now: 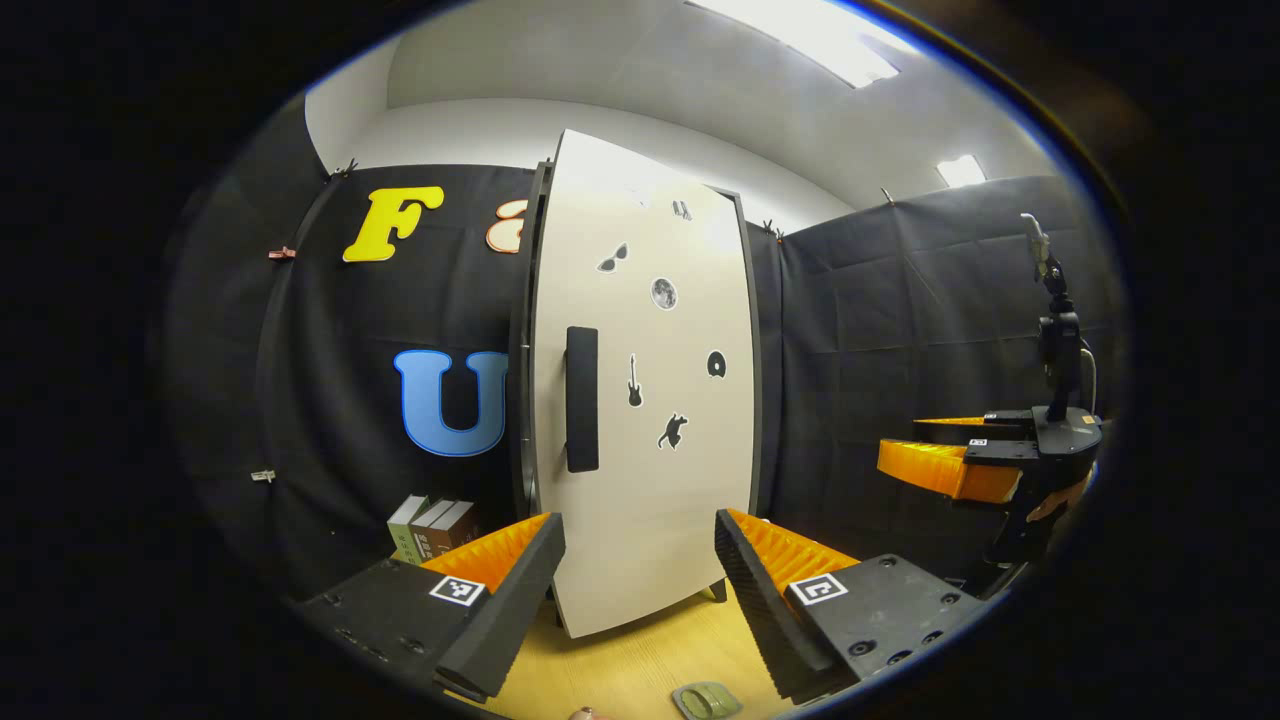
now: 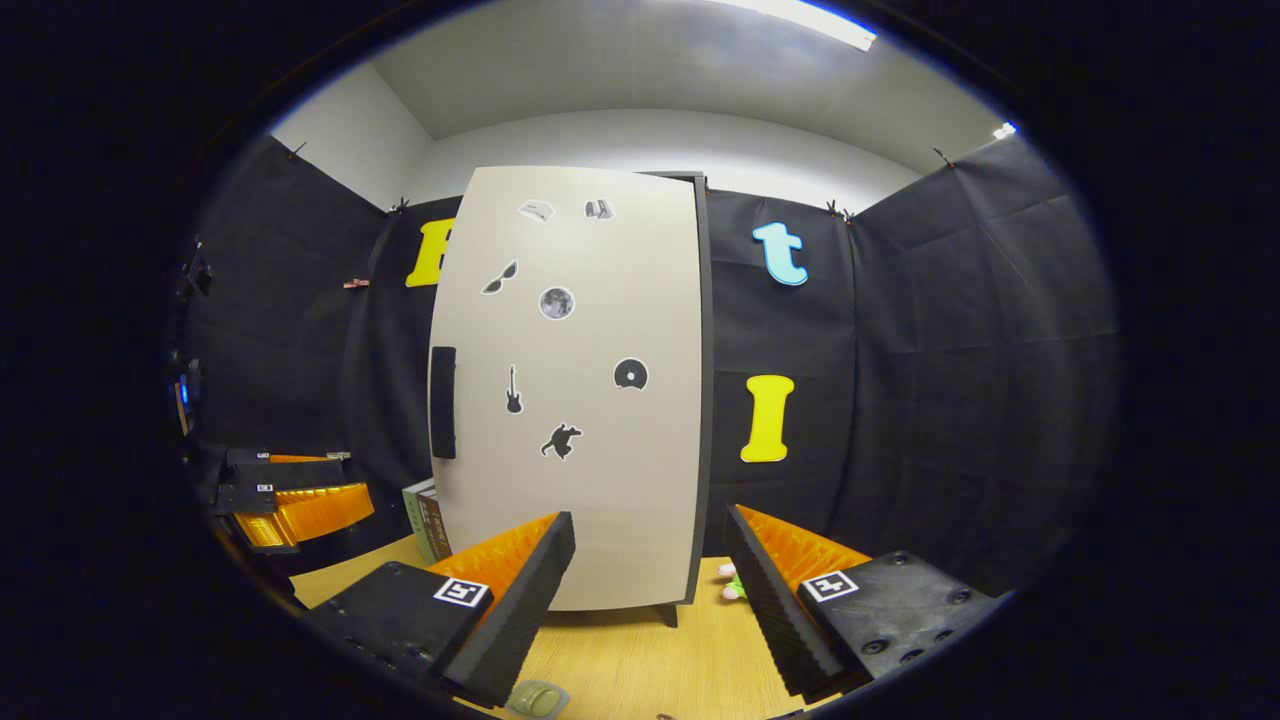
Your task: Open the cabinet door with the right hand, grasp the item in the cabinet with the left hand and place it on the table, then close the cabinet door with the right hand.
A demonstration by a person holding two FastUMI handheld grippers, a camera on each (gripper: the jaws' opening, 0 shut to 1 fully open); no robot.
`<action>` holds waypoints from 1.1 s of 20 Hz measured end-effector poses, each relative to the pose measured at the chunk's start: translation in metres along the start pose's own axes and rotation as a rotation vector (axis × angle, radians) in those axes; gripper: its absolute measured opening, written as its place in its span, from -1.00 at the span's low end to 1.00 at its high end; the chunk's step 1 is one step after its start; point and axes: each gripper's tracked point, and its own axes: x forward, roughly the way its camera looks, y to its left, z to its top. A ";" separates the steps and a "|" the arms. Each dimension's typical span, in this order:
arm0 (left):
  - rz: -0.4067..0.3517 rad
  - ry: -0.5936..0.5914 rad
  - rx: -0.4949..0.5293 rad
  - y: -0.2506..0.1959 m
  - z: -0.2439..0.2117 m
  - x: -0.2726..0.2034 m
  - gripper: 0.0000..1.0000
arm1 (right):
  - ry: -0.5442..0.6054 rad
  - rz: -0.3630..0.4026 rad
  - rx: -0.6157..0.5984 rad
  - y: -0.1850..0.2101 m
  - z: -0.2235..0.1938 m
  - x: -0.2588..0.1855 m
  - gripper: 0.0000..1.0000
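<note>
The shut cabinet door blocks the cabinet; books stand just beside it.

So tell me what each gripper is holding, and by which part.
Nothing. The left gripper and right gripper are both open, short of the closed cabinet door.

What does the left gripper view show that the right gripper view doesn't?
Left gripper view: the left gripper open in the foreground, and the right gripper farther off at the right edge.

Right gripper view: the right gripper open in the foreground, the left gripper far left, and a small pink-and-green item on the table by the cabinet's right foot.

Both: the cabinet door with its dark handle, books left of the cabinet, the wooden table, and a small green object near the bottom edge.
</note>
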 end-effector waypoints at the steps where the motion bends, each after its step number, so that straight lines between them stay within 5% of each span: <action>1: 0.002 0.002 0.004 0.001 -0.001 0.000 0.89 | 0.000 0.001 -0.007 0.001 0.000 0.000 0.94; 22: -0.010 -0.025 -0.027 0.007 0.003 0.014 0.89 | 0.030 -0.017 -0.020 0.000 -0.010 0.011 0.94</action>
